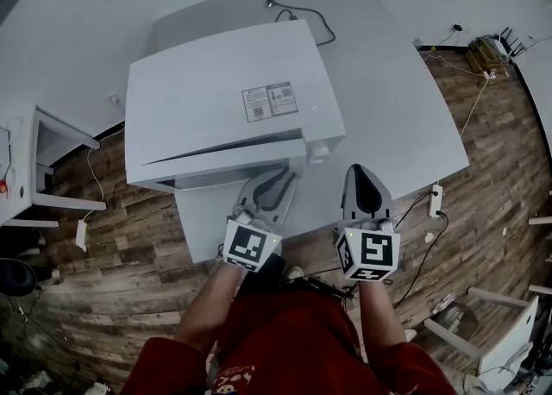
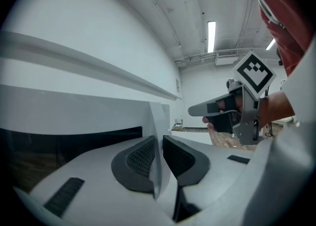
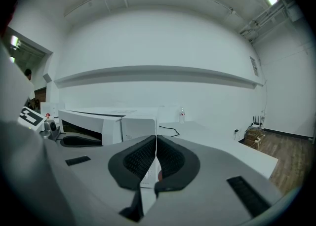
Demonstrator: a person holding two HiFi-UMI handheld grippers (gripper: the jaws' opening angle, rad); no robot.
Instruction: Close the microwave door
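- Microwave stands on the white table just ahead of the person. Its door is not shut and stands out from the front in a narrow wedge that widens toward the right.
- Left gripper is at the door's free right edge. In the left gripper view that thin white edge runs between the jaws, which are pinched on it from both sides.
- Right gripper hovers over bare table just right of the microwave, jaws together with nothing between them.
- Step in hand, as I judge it: the final swing, with only a small gap left.
- Next move calls for pressing the held edge straight toward the oven front, then letting go before the jaws get trapped against it.
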